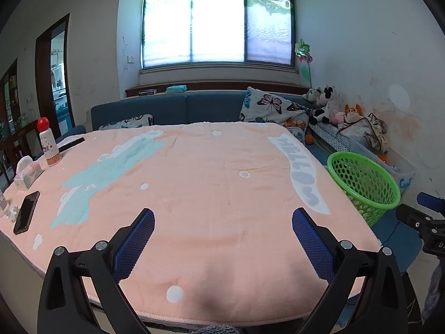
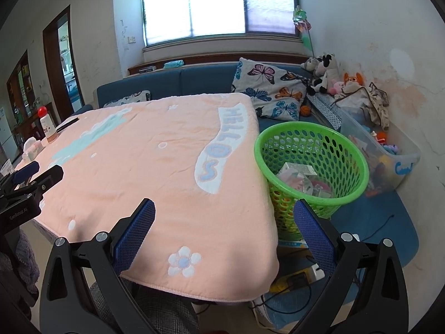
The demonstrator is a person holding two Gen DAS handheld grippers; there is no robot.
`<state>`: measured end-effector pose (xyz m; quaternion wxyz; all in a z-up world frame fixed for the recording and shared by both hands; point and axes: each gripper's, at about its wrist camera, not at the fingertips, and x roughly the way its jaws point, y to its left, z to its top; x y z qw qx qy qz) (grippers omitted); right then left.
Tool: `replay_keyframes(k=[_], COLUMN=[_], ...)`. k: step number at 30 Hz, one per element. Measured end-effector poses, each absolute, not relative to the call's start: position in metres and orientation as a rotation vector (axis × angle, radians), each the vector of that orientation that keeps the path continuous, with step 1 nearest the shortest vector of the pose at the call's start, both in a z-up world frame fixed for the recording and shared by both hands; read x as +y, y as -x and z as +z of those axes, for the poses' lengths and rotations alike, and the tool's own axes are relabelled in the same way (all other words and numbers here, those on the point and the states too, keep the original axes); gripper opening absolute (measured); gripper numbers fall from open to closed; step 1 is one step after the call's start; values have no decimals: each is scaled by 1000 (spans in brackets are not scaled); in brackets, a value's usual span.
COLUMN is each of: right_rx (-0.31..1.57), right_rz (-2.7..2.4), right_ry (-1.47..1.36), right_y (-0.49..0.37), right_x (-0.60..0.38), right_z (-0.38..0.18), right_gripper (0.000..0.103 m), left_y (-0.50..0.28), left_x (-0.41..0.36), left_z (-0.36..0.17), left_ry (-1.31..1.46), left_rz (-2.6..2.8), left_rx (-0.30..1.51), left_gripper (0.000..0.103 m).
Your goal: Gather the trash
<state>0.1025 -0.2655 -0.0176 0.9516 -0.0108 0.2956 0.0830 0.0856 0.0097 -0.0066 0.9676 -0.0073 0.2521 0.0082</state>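
Right now both grippers are spread wide with nothing between their blue pads, hovering over the near edge of a table covered by a pink blanket [image 1: 211, 183]. From the left wrist view, the left gripper [image 1: 223, 222] fills the lower middle of the frame, its 2 fingers apart above bare blanket. From the right wrist view, the right gripper [image 2: 224, 214] sits at the lower middle too, with its left finger over the blanket's near right corner and its right finger in front of a green basket [image 2: 353, 150].

That basket stands on the floor just beside the table's right edge, in the right centre of the right wrist frame, and it holds collected trash [image 2: 301, 179]: a whitish box and crumpled clear and pink wrappers. The blanket's surface between the grippers and the "HELLO" lettering is bare.

At the left edge of the left wrist frame lie a dark phone [image 1: 26, 213], a tissue pack [image 1: 27, 174], and a white bottle with a red cap [image 1: 49, 144] standing upright behind it. Beyond the table, upper centre, a blue sofa [image 1: 172, 108] carries a butterfly pillow [image 1: 274, 108], with plush toys [image 1: 324, 103] to its right
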Motion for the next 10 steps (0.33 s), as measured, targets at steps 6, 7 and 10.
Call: replay_keyframes(k=[6, 7, 10], right_rx=[603, 603, 604], right_rz=[172, 173, 174], right_ry=[23, 23, 23], right_y=[-103, -103, -103], right_x=[-263, -264, -264], right_z=[-18, -18, -18], right_gripper=[99, 99, 99], left_y=[-85, -85, -85], left_x=[11, 11, 11], left_z=[-7, -7, -7], left_ry=[17, 17, 18], left_rz=[16, 17, 18], left_rx=[514, 514, 515], left_gripper=[96, 96, 96])
